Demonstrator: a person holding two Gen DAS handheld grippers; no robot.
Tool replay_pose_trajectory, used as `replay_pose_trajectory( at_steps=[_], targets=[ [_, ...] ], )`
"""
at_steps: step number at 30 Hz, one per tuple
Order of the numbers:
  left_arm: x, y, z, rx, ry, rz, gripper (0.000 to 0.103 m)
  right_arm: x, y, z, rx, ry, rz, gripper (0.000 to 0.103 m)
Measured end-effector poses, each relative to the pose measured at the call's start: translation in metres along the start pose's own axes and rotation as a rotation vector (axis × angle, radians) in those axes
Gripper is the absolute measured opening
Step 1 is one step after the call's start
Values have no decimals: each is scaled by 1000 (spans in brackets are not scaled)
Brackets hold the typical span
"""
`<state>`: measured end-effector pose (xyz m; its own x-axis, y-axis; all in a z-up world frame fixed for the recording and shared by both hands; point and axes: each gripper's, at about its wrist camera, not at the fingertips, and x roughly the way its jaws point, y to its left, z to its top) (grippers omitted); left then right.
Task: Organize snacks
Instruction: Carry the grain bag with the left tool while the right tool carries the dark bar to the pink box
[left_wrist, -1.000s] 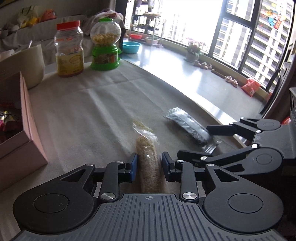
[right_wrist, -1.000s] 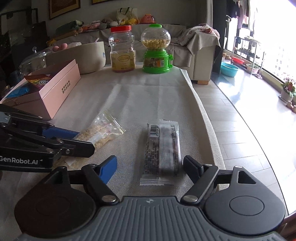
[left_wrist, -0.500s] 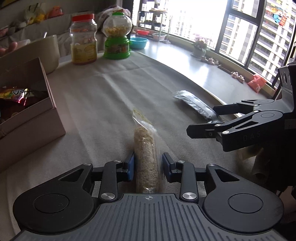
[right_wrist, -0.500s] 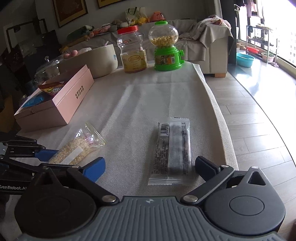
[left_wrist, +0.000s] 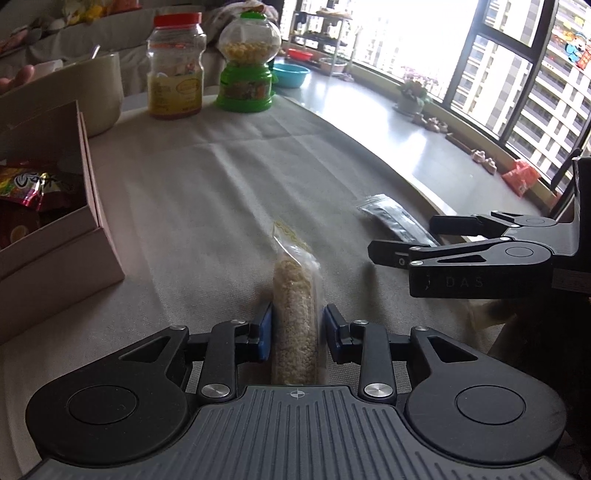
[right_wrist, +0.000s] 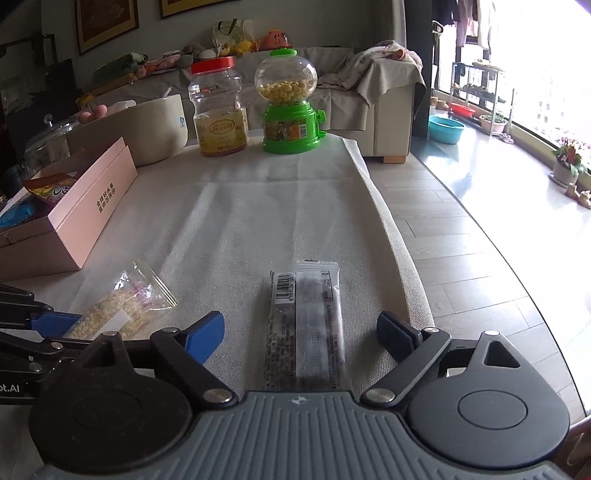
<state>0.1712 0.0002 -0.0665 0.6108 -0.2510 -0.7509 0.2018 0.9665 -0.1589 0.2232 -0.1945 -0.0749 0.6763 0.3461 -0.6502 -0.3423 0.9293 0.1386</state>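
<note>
1. Zip bag of grains (left_wrist: 294, 325) is pinched between the left gripper (left_wrist: 295, 332) pads over the grey tablecloth (left_wrist: 207, 192)
2. Right gripper (right_wrist: 301, 328) spread wide, straddling the dark snack bar (right_wrist: 308, 325) lying flat
3. Pink box (right_wrist: 85, 214), red-lidded jar (right_wrist: 219, 107), green candy dispenser (right_wrist: 290, 103) and sofa (right_wrist: 369, 92) sit beyond

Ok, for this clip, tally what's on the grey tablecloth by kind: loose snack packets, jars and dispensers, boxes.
Loose snack packets: 2, the clear zip bag of pale grains and the dark barcoded wrapper bar.
Jars and dispensers: 2, the red-lidded clear plastic jar and the green-based candy dispenser globe.
Boxes: 1, the open pink cardboard box.
Total: 5.
</note>
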Motion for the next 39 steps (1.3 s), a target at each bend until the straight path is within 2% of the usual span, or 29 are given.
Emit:
replay_pose_trajectory(
  at_steps=[4,6,7,9,12,17,19,23,27,31,35,37,39],
  targets=[
    [3,1,1,-13,-5,-6,35,0,-2,0,10,-8,-3,87],
    [3,2,1,-28,-8,-10,35,-2,0,-1,5,-19,-32,68],
    [3,3,1,-35,-9,-15,35,-3,1,-1,0,-26,-49,62],
    [2,4,-2,-35,-18,-26,35,-6,4,-3,-13,-37,-69,41],
    [-1,3,-6,-12,-35,-30,33,-13,12,-5,-53,-24,-67,38],
    [-27,5,-29,-29,-39,-18,32,-42,25,-7,-83,-27,30,37],
    [-47,7,-45,-27,-47,-14,32,-59,31,-5,-104,-36,66,37],
    [-105,12,-81,-36,-96,2,32,-89,48,-1,-147,-22,208,37],
    [-165,28,-100,-93,-175,73,32,-120,88,8,-256,-53,320,37],
    [-231,47,-92,-142,-329,192,32,-157,128,36,-345,-160,431,37],
    [-279,63,-68,-142,-474,284,32,-179,162,74,-405,-277,451,37],
    [-290,74,-49,-145,-529,290,32,-181,176,94,-422,-316,435,37],
    [-287,90,-27,-176,-556,264,32,-180,187,114,-417,-330,432,37]
  ],
)
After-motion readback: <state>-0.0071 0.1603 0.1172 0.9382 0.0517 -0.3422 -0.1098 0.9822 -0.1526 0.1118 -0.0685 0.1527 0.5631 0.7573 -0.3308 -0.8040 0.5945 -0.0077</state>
